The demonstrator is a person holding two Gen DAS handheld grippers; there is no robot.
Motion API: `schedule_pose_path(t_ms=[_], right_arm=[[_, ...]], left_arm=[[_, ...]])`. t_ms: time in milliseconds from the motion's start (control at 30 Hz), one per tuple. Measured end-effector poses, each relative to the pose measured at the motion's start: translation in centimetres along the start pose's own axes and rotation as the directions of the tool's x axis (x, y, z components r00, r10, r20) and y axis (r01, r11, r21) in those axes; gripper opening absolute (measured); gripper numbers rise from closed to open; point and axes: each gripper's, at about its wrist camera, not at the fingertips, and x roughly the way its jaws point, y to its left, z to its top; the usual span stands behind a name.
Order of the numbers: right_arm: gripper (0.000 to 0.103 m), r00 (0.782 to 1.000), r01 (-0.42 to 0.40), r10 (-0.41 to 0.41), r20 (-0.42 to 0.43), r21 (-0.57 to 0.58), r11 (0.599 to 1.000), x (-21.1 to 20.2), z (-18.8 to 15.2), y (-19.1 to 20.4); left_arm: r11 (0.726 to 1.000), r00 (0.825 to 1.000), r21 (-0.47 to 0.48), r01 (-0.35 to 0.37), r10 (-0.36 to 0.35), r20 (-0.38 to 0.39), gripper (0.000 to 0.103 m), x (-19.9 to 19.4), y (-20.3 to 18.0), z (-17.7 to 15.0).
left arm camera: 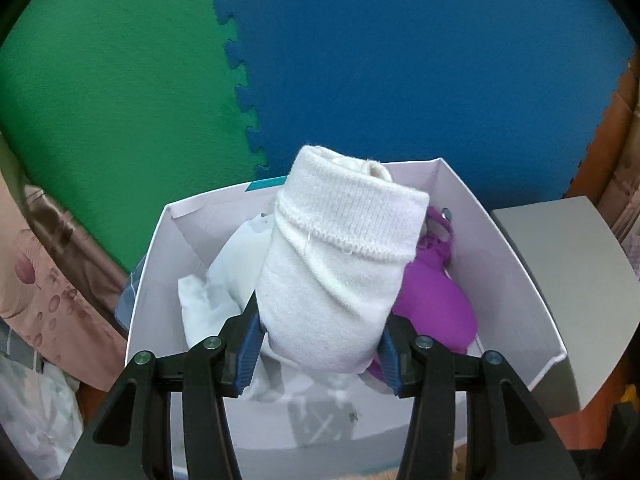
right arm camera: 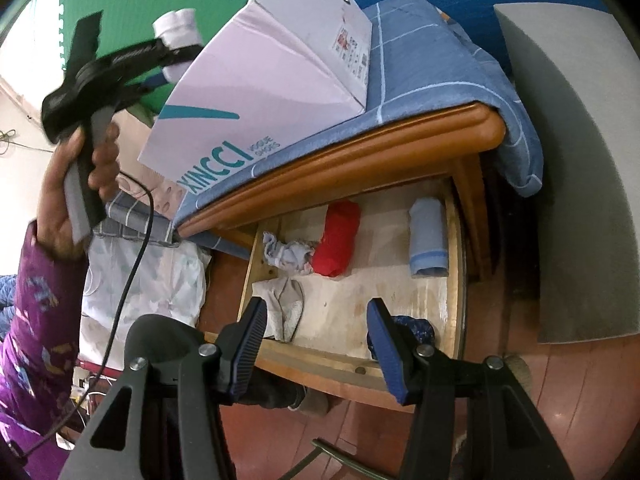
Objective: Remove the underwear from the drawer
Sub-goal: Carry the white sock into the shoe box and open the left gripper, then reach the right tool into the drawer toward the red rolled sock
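Observation:
My left gripper (left arm camera: 320, 324) is shut on a white knitted rolled underwear (left arm camera: 340, 256), its blue pads pressing both sides. The roll hangs over a white cardboard box (left arm camera: 516, 264) that holds pale cloth (left arm camera: 216, 292) and a purple bra (left arm camera: 432, 300). In the right wrist view the same left gripper (right arm camera: 172, 56), held by a hand, carries the white roll (right arm camera: 176, 32) beside the box (right arm camera: 256, 92). My right gripper (right arm camera: 316, 312) stands open and empty above the open wooden drawer (right arm camera: 320, 364). In the drawer lie a red roll (right arm camera: 338, 240), a grey-blue roll (right arm camera: 428, 240), a pale crumpled piece (right arm camera: 286, 254), a beige piece (right arm camera: 284, 304) and a dark blue patterned piece (right arm camera: 416, 328).
The box stands on a blue checked cloth (right arm camera: 420, 64) covering the wooden cabinet top (right arm camera: 360, 160). A grey panel (right arm camera: 580, 180) leans at the right. Green and blue foam mats (left arm camera: 360, 60) line the wall behind. Bedding and a cable (right arm camera: 132, 272) lie at the left.

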Motion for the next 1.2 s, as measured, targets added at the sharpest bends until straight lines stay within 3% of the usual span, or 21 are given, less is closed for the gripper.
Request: schedule_pose_path(t_ms=[367,600,667,700,733,900,1000,1100,1200], right_arm=[[0.053,0.999,0.01,-0.011,-0.031,-0.038,0.999,0.8,-0.1,0.8],[0.053,0.998,0.019,-0.023,-0.05,-0.068,0.998,1.2,-0.3,1.4],[0.053,0.998,0.02,-0.024,-0.054,-0.072,0.997,1.3,-0.3,1.5],[0.053,0.998,0.02,-0.025,-0.056,-0.075,0.997,1.4,-0.3,1.5],[0.053,0.998,0.022,-0.027,-0.058,-0.079,0.997,1.4,-0.4,1.6],[0.053,0.997,0.035,-0.042,-0.07,-0.1,0.994,1.8,-0.5,1.9],[0.053,0.995,0.049,-0.059,-0.082,-0.12,0.992,2.3,-0.7,2.3],[0.053,0.991,0.061,-0.077,-0.105,-0.141,0.988,3.0,-0.8,2.7],[0.053,0.984,0.092,-0.116,-0.138,-0.169,0.981,4.4,-0.9,3.5]], left_arm=[[0.999,0.998,0.029,-0.019,0.02,-0.062,0.048,2.7,-0.5,2.7],[0.997,0.994,0.07,-0.036,0.043,-0.103,0.058,4.9,-1.0,4.1],[0.997,0.994,0.068,-0.043,0.049,-0.093,0.068,4.9,-1.0,4.3],[0.997,0.995,0.062,-0.042,0.048,-0.092,0.08,5.0,-0.8,4.5],[0.998,0.995,0.053,-0.042,0.047,-0.084,0.087,4.9,-0.7,4.6],[0.999,0.999,0.022,-0.045,0.046,-0.024,0.088,3.2,0.0,4.7],[1.0,0.998,-0.008,-0.03,0.03,0.064,0.088,0.2,1.3,3.6],[0.998,0.989,-0.045,-0.033,0.039,0.144,0.09,-3.6,2.8,1.1],[0.997,0.97,-0.08,-0.009,0.028,0.24,0.103,-8.2,4.9,-3.5]])
